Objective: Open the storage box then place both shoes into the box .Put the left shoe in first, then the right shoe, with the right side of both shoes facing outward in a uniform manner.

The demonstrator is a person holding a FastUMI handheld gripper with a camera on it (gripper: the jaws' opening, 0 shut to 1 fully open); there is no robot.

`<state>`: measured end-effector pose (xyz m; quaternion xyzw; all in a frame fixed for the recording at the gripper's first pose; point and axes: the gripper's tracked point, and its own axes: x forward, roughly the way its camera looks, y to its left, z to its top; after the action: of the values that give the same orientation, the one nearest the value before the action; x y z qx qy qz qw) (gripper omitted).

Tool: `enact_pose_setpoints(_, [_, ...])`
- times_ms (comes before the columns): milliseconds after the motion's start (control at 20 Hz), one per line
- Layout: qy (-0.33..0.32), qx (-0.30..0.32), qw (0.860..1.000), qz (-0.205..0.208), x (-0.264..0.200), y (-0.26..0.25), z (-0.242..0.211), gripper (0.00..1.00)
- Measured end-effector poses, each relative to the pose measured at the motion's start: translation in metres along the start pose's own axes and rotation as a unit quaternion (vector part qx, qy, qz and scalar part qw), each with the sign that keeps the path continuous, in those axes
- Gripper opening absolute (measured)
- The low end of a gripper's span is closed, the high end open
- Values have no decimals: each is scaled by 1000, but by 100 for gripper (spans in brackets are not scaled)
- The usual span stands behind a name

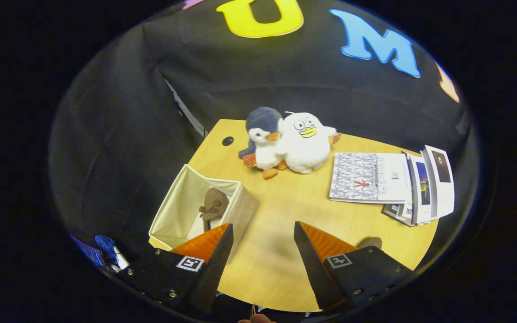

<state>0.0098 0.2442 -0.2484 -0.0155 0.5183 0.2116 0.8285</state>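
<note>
A cream fabric storage box [240, 206] stands open on the wooden table [285, 202], just ahead of my left finger. Inside it lies a brown shoe [213, 206] with a lace bow, leaning against the box's right wall. Part of a second brown shoe [370, 242] peeks out on the table behind my right finger. My gripper [263, 237] is open and hovers above the table, with bare tabletop between its fingers. The left fingertip overlaps the box's near right corner in the view.
Two plush toys, a blue penguin [263, 137] and a white duck [304, 141], sit at the table's far side. A stack of books and magazines [388, 184] lies to the right. A cable hole [227, 141] is near the far left corner.
</note>
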Motion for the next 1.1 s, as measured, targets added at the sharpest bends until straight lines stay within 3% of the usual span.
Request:
enact_pose_setpoints(450, [26,98,994,-42,-17,-116,-62,84])
enact_pose_setpoints(1100, [99,172,978,-72,-9,-208,-165,84])
